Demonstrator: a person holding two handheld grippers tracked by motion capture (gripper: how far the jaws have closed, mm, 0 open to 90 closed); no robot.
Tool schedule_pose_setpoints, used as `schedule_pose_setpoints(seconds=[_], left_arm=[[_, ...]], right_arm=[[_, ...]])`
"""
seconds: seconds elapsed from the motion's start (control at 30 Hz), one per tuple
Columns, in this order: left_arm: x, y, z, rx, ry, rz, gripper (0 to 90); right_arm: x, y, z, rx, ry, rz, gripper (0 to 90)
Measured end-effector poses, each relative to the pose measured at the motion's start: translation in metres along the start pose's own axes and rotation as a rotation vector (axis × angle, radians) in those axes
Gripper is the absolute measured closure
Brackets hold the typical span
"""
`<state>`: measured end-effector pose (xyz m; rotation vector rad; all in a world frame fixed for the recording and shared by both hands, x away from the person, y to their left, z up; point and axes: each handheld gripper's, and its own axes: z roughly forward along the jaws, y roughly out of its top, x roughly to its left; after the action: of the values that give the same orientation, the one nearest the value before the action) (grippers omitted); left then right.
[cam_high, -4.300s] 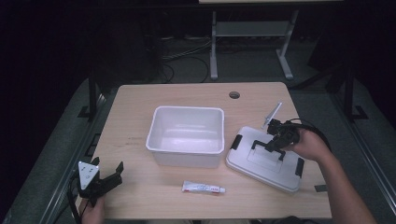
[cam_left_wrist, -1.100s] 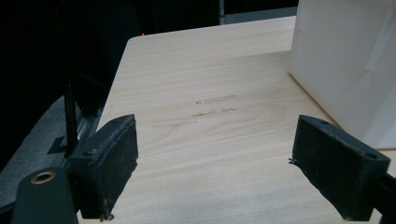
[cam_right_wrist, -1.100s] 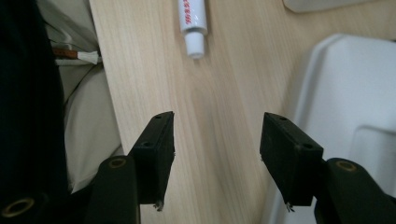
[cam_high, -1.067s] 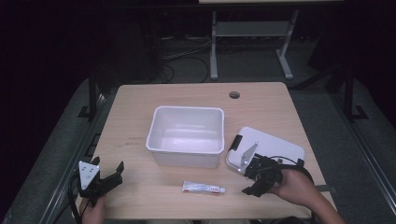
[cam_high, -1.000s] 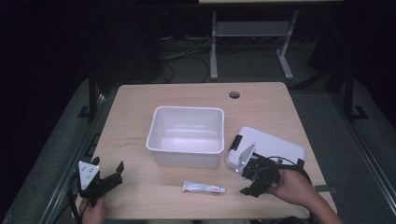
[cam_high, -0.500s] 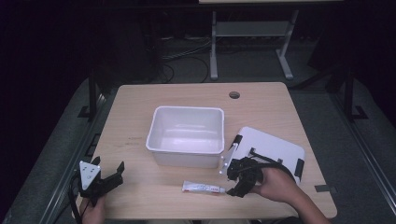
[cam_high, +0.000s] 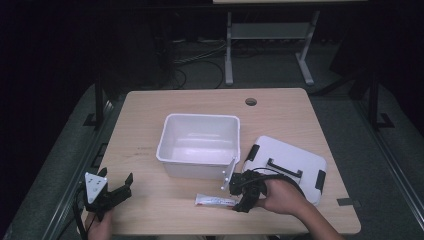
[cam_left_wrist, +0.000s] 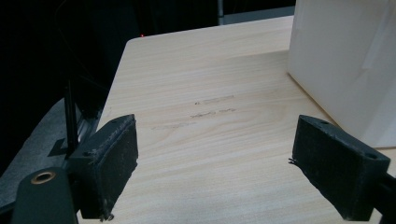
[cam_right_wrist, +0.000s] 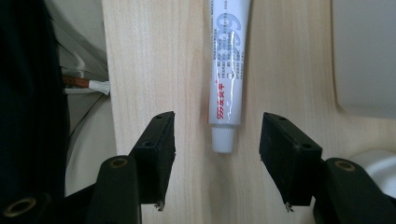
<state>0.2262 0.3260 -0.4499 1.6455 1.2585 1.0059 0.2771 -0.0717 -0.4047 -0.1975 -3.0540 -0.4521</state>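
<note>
Wooden table (cam_high: 150, 110) from the high view: white tube (cam_high: 215, 201) lies just in front of the white bin (cam_high: 199, 145), right gripper (cam_high: 239, 192) at its cap end, left gripper (cam_high: 122, 186) well off toward the bin's left. Left gripper view has the jaws spread wide over bare wood, nothing between them. Right gripper view shows the right gripper (cam_right_wrist: 215, 140) released, tube (cam_right_wrist: 229, 65) cap sitting between the jaws, untouched.

A white rectangular plastic bin (cam_high: 200, 145) stands open and empty near the middle of the light wooden table (cam_high: 150, 115). Just to the bin's right a white lid (cam_high: 292, 165) with a black handle and black latches lies flat on the tabletop. Behind the bin, near the table's far edge, is a round cable hole (cam_high: 251, 101). Farther back, on the dark floor, stands a grey metal stand (cam_high: 265, 40).
</note>
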Motion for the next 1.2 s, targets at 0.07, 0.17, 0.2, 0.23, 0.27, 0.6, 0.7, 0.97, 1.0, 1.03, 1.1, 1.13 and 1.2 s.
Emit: schedule_pose_setpoints(seconds=[0.07,0.17,0.2,0.23,0.27,0.6,0.7,0.97,1.0,1.03,1.1,1.13,1.2], left_arm=[[0.0,0.0,0.0,0.0,-0.001,0.001,13.5],[0.0,0.0,0.0,0.001,-0.002,0.003,13.6],[0.0,0.0,0.0,0.0,-0.002,0.002,13.5],[0.0,0.0,0.0,0.0,-0.002,0.002,13.5],[0.0,0.0,0.0,0.001,-0.001,0.001,13.5],[0.0,0.0,0.0,0.0,-0.003,0.003,13.5],[0.0,0.0,0.0,-0.001,-0.002,0.001,13.5],[0.0,0.0,0.0,0.0,0.0,0.001,13.5],[0.001,0.0,0.0,-0.002,-0.001,0.004,13.5],[0.001,0.0,0.0,-0.002,-0.001,0.005,13.6],[0.001,0.0,0.0,-0.001,-0.001,0.005,13.6],[0.0,0.0,0.0,-0.001,-0.001,0.004,13.5],[0.0,0.0,0.0,-0.001,-0.001,0.006,13.5]], right_arm=[[0.0,0.003,0.002,0.006,0.002,-0.005,44.9],[-0.001,0.006,0.005,0.005,0.013,-0.003,45.2],[-0.002,0.007,0.006,0.009,0.012,-0.003,45.3],[-0.002,0.007,0.006,0.009,0.012,-0.003,45.3],[-0.003,0.007,0.008,0.018,0.011,-0.003,45.4],[-0.003,0.016,0.012,0.034,0.019,-0.019,45.7],[-0.004,0.02,0.013,0.038,0.018,-0.026,45.8],[-0.005,0.028,0.021,0.053,0.024,-0.035,47.4],[-0.005,0.028,0.022,0.056,0.023,-0.036,47.8],[-0.005,0.029,0.023,0.059,0.023,-0.034,48.0],[-0.005,0.029,0.025,0.058,0.021,-0.039,48.8],[-0.005,0.03,0.026,0.058,0.022,-0.04,49.1],[-0.006,0.031,0.027,0.059,0.019,-0.044,50.2]])
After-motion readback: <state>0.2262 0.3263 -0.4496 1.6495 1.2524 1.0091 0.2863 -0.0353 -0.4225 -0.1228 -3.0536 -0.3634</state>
